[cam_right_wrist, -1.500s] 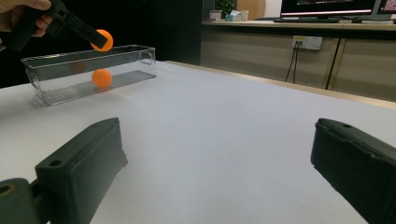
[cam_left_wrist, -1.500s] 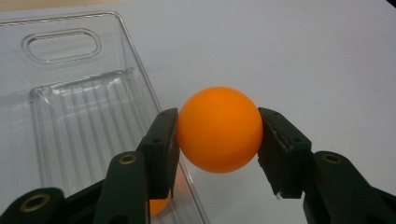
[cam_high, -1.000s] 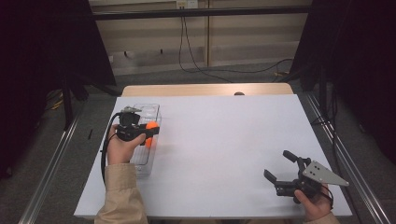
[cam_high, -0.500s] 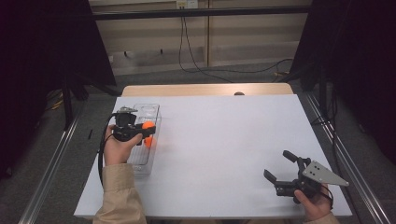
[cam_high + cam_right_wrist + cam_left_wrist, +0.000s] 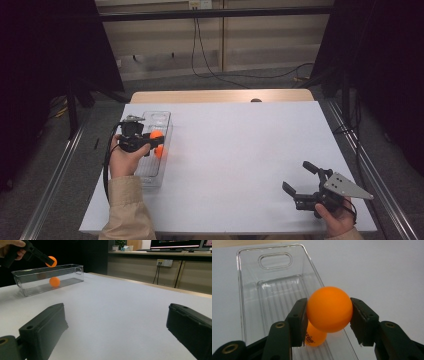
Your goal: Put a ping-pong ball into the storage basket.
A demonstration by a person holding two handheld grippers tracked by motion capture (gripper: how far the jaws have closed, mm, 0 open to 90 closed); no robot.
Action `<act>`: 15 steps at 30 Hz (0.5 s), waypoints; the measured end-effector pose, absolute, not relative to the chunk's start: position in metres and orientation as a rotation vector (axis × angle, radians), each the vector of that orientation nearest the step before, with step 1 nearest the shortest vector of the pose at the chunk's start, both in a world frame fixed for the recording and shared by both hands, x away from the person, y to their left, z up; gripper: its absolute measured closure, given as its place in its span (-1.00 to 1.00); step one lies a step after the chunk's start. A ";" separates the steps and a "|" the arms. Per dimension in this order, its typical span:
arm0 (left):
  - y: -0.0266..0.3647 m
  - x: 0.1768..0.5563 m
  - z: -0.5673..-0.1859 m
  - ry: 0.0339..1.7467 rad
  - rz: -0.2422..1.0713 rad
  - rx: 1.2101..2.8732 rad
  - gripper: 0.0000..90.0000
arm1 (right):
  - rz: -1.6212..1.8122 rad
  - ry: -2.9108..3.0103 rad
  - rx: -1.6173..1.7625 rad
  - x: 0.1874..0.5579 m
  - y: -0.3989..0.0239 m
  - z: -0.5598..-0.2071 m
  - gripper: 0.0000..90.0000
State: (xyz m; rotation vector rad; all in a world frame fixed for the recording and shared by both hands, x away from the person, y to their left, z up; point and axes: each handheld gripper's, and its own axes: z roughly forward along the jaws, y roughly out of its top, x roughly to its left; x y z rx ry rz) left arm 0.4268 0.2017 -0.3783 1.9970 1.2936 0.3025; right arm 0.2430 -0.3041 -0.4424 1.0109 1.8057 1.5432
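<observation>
My left tongs (image 5: 328, 315) grip an orange ball (image 5: 329, 309) above the clear bin (image 5: 249, 290) at the bench's left. It looks light, smooth and crushable, so I pinch across its middle. Right tongs (image 5: 115, 332) are open.

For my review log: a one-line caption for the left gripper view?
Left gripper holds an orange ball above a clear bin containing another ball.
</observation>
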 end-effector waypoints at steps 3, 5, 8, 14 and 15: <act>0.202 0.427 -0.379 1.296 0.304 1.998 0.12 | 1.547 1.803 1.015 0.243 -0.304 -0.442 -0.96; 0.202 0.427 -0.379 1.298 0.306 1.996 0.12 | 1.546 1.805 1.012 0.243 -0.304 -0.442 -0.96; 0.203 0.427 -0.379 1.300 0.309 2.001 0.12 | 1.544 1.806 1.013 0.243 -0.304 -0.442 -0.96; 0.205 0.426 -0.381 1.313 0.318 1.999 0.11 | 1.547 1.805 1.012 0.243 -0.304 -0.442 -0.96; 0.206 0.426 -0.381 1.313 0.322 2.003 0.11 | 1.547 1.805 1.013 0.243 -0.304 -0.442 -0.96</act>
